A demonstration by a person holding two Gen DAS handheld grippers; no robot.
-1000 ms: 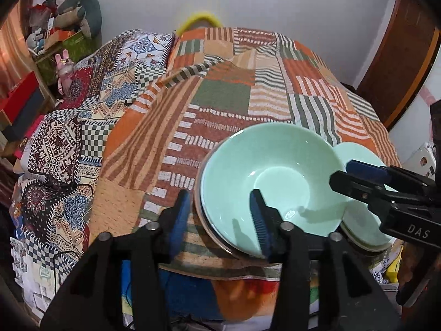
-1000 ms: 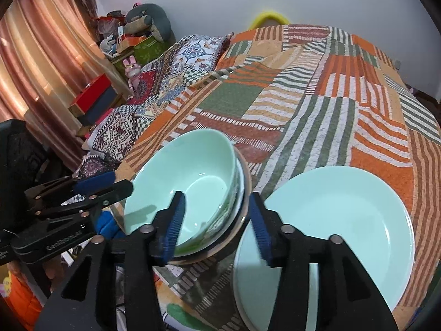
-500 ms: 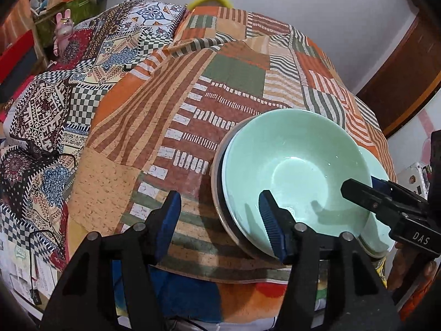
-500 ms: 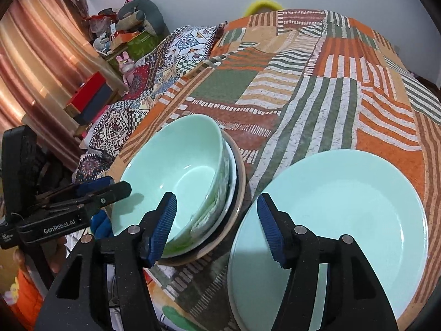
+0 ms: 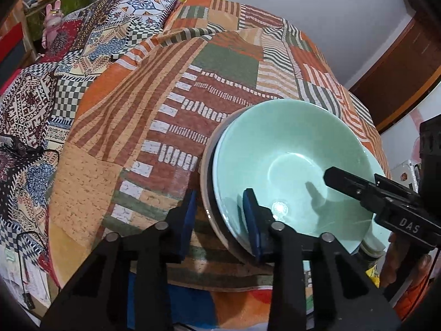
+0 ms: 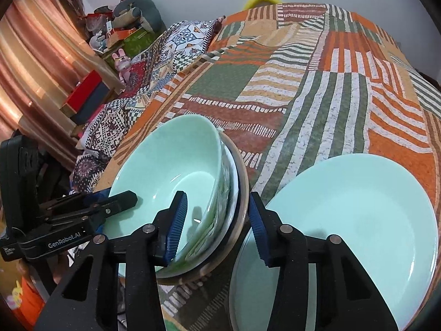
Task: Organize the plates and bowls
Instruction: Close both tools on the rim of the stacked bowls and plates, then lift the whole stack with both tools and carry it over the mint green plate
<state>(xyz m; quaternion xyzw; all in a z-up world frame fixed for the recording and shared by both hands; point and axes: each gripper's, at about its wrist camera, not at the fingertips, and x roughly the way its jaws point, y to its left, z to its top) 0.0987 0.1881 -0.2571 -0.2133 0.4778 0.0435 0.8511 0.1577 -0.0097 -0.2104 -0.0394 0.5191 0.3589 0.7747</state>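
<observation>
Legibly: left tool (image 6: 64,220) "GenRobot.AI", right tool (image 5: 386,201) "DAS".

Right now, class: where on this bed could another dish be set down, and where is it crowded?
Free: the patchwork bedspread beyond the bowl stack and plate, toward the wall. Crowded: the near edge, where both dishes and both grippers sit.

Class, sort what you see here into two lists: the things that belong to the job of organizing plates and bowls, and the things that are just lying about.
Belongs to the job:
- mint green bowl
- stack of dishes under it
- mint green plate
- left gripper
- right gripper

Just lying about:
- patchwork bedspread
- pink rabbit toy
- red box
- curtain
</observation>
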